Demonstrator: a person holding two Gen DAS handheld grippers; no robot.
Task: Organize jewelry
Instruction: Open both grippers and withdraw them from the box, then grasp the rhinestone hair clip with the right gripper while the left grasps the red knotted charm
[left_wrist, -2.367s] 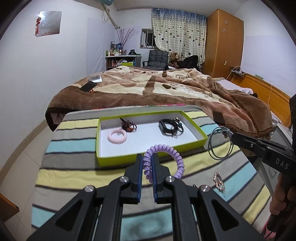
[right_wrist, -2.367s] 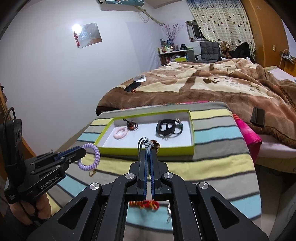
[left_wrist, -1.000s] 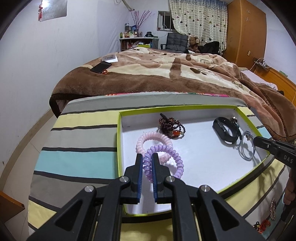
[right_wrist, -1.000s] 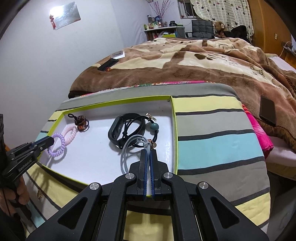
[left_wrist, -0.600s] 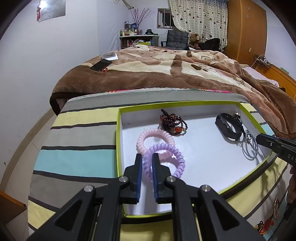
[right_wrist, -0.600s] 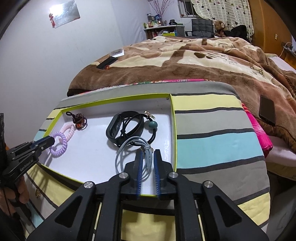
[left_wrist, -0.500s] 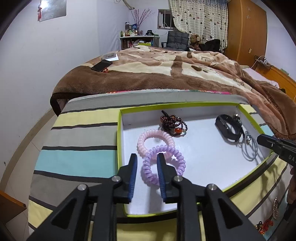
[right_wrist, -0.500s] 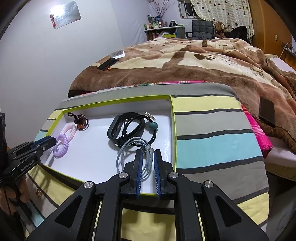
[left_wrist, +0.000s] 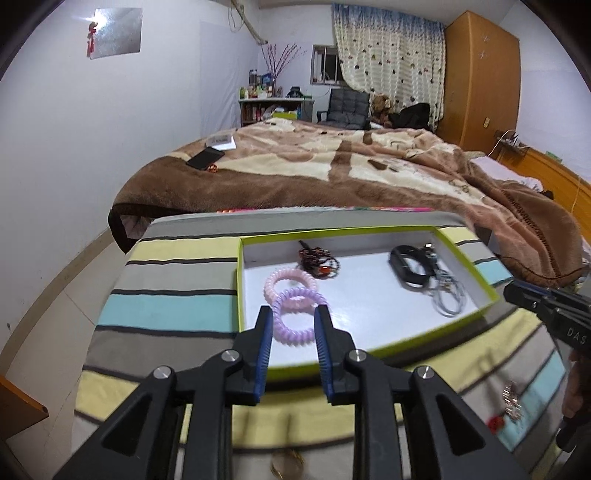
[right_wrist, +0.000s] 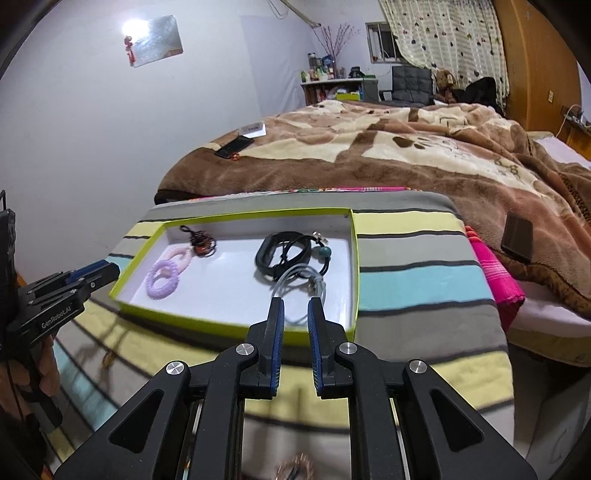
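A green-rimmed white tray sits on the striped cloth. In it lie a purple coil hair tie, a pink coil tie, a dark bead bracelet, a black band and a grey cord loop. My left gripper is open and empty, just short of the purple tie. My right gripper is open and empty, behind the grey loop.
Loose jewelry lies on the cloth near the front: a metal piece, a red piece and a blurred ring. A bed with a brown blanket stands beyond the table. A dark phone lies on the blanket at right.
Both grippers opened and pulled back from the tray. The purple tie now lies in the tray overlapping the pink one; the grey loop lies beside the black band.
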